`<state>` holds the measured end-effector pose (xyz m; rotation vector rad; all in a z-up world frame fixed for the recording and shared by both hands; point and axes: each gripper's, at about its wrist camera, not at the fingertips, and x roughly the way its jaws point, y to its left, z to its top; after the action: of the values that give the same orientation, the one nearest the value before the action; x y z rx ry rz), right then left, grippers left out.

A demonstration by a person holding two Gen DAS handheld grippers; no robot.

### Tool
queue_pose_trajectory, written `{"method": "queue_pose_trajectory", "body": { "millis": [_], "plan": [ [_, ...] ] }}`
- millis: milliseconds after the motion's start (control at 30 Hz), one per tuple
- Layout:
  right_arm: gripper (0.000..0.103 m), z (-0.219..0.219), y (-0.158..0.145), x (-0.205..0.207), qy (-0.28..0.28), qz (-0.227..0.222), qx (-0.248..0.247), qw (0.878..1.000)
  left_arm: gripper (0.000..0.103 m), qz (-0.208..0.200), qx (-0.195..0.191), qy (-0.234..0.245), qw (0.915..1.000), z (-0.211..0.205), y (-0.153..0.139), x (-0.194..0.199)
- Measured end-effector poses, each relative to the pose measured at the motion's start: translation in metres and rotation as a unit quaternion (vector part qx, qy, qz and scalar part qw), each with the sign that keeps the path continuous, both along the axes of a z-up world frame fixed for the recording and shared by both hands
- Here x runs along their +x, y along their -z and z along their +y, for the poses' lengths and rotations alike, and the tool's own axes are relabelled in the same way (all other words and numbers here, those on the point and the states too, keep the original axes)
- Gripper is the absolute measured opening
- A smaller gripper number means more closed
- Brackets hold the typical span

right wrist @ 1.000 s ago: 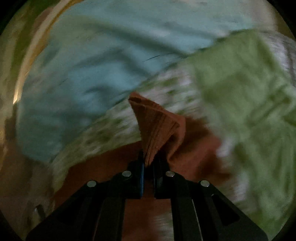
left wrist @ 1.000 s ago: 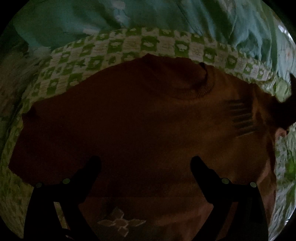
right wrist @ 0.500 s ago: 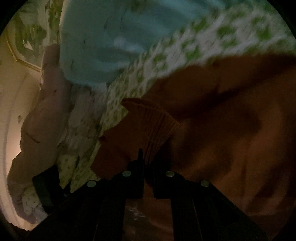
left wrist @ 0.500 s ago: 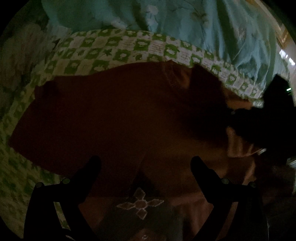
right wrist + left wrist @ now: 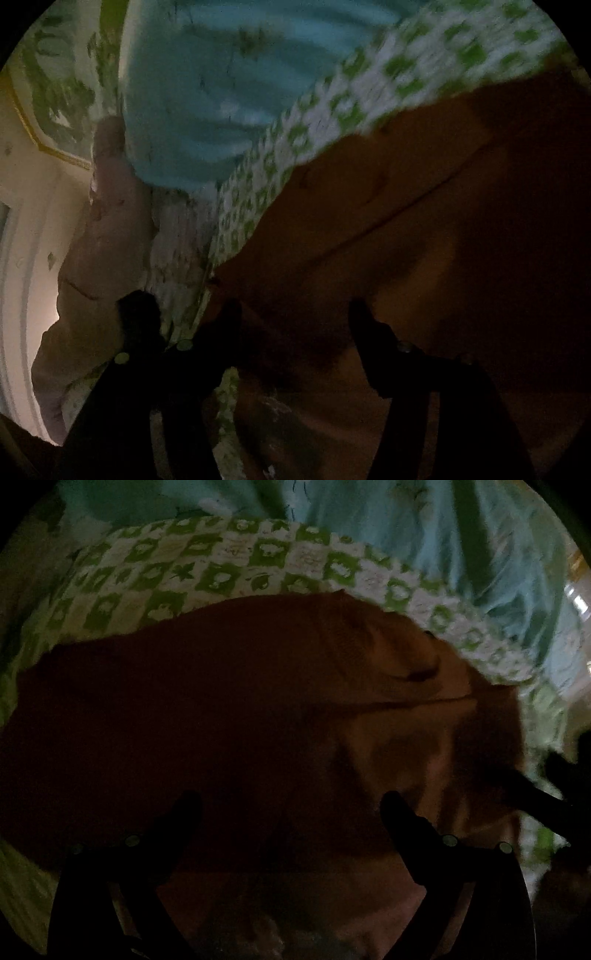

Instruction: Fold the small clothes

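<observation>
A small rust-brown sweater (image 5: 229, 709) lies spread on a green-and-white checked blanket (image 5: 229, 565). Its right sleeve (image 5: 399, 672) is folded in over the body. My left gripper (image 5: 290, 805) is open and empty, low over the sweater's lower middle. My right gripper (image 5: 293, 314) is open and empty over the same sweater (image 5: 424, 229), near its edge. Part of the right gripper shows as a dark shape at the right edge of the left wrist view (image 5: 554, 794).
A light blue quilt (image 5: 424, 528) is bunched behind the blanket; it also shows in the right wrist view (image 5: 207, 99). A pinkish-brown pillow or cloth (image 5: 99, 236) lies at the left, by a pale wall (image 5: 22, 206).
My right gripper carried the sleeve cuff over the sweater's body, then opened and let it go. The left gripper stayed open and shifted slightly over the sweater.
</observation>
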<state>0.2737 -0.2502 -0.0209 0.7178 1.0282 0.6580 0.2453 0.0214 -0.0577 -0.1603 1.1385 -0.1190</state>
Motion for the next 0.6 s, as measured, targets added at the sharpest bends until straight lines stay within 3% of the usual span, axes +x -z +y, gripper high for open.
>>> {"method": "queue_pose_trajectory", "body": {
  "millis": [133, 167, 200, 267, 300, 367, 500, 600],
  "plan": [
    [0.062, -0.039, -0.01, -0.023, 0.042, -0.009, -0.017, 0.999, 0.097, 0.007, 0.041, 0.006, 0.9991, -0.005, 0.013, 0.021],
    [0.062, -0.046, -0.01, -0.029, 0.053, -0.008, -0.024, 0.998, 0.09, 0.023, 0.036, 0.017, 0.999, -0.007, 0.021, 0.026],
    [0.062, -0.054, -0.01, -0.035, 0.061, -0.007, -0.028, 0.998, 0.069, 0.028, 0.029, 0.024, 0.9989, -0.009, 0.024, 0.027],
    [0.062, -0.067, -0.008, -0.044, 0.078, -0.003, -0.034, 0.996, 0.043, 0.027, 0.035, 0.048, 0.9979, -0.018, 0.029, 0.026],
    [0.062, -0.073, -0.006, -0.048, 0.088, -0.003, -0.038, 0.995, 0.009, 0.011, 0.041, 0.074, 0.9964, -0.025, 0.026, 0.022],
    [0.062, -0.085, -0.004, -0.053, 0.105, 0.0, -0.045, 0.993, 0.006, 0.003, 0.015, 0.095, 0.9954, -0.03, 0.019, 0.018],
    [0.062, -0.111, -0.007, -0.057, 0.141, 0.001, -0.066, 0.988, 0.005, -0.055, 0.002, 0.09, 0.9944, -0.014, -0.018, 0.0],
    [0.062, -0.124, -0.015, -0.055, 0.163, -0.014, -0.087, 0.983, 0.005, -0.041, 0.019, 0.052, 0.9976, 0.014, -0.009, 0.007]
  ]
}}
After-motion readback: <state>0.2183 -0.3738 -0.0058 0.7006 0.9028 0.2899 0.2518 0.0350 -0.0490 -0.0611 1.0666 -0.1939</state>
